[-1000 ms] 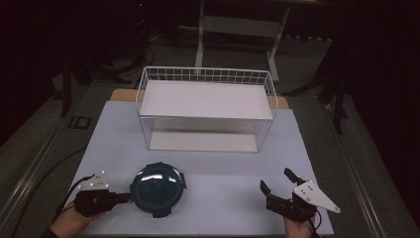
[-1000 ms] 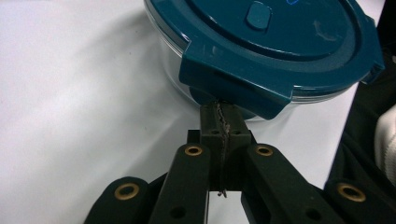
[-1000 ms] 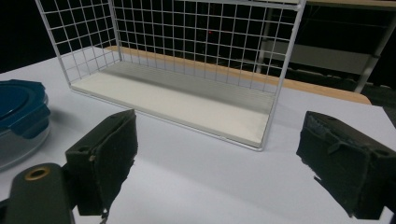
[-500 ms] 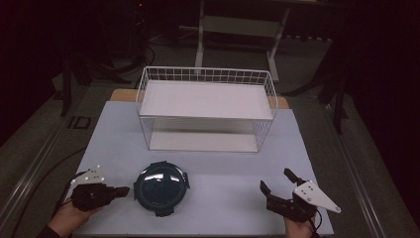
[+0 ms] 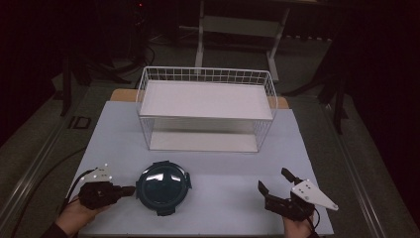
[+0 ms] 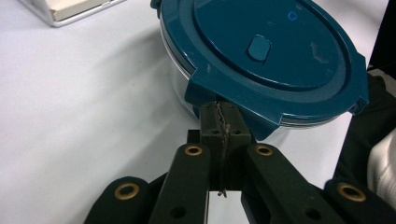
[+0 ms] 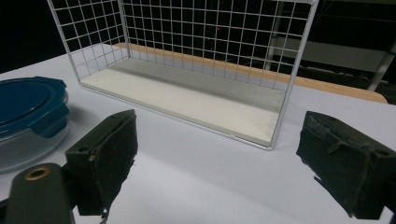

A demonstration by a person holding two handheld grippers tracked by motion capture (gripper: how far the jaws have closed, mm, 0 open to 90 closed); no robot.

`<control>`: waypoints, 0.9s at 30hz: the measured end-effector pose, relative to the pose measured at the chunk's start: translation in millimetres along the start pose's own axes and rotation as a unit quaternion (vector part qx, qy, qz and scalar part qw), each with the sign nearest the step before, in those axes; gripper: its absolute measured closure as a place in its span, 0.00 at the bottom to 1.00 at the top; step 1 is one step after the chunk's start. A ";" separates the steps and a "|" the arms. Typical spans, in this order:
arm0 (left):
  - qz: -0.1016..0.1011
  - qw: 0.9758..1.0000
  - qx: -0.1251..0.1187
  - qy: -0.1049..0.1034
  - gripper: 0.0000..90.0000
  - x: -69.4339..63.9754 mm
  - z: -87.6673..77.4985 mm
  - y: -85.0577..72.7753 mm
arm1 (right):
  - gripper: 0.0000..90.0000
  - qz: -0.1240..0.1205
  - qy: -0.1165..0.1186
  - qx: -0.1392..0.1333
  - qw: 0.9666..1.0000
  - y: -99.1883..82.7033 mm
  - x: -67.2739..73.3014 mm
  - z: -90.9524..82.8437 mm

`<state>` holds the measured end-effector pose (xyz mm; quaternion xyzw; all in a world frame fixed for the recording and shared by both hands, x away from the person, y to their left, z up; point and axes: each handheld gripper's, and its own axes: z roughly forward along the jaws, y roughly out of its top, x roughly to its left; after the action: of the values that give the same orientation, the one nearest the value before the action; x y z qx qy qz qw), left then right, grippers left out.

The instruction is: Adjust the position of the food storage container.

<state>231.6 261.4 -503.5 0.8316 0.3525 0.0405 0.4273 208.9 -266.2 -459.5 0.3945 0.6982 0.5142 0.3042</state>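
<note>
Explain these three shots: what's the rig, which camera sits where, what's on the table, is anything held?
There is no robot arm. A person holds a pair of hand-held tongs in each hand. The high view looks down from above the person's side of the table; the other two cameras ride on the tongs and look along their black jaws.

On the pale table stand a white wire basket and a round clear container with a dark blue clip lid.

The left tongs are shut. In the left gripper view their tips meet just under a lid tab; I cannot tell whether they pinch it. The right tongs are open, with nothing between them, aimed toward the basket.
</note>
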 end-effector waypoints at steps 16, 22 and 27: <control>0.012 1.000 0.004 -0.013 1.00 -10.6 29.2 22.3 | 0.13 0.000 0.011 0.000 1.000 0.9 -0.6 -1.2; 0.022 0.999 0.008 -0.024 1.00 -16.1 41.5 32.4 | 0.13 0.001 0.013 -0.001 1.000 1.0 -1.5 -1.4; 0.022 0.999 0.006 -0.025 1.00 -16.2 42.4 34.5 | 0.13 0.002 0.014 0.002 1.000 0.8 -1.8 -0.9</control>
<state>254.1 209.1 -501.1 0.8426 0.3236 0.0264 0.4297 209.2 -268.1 -458.4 0.3896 0.7021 0.5191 0.2929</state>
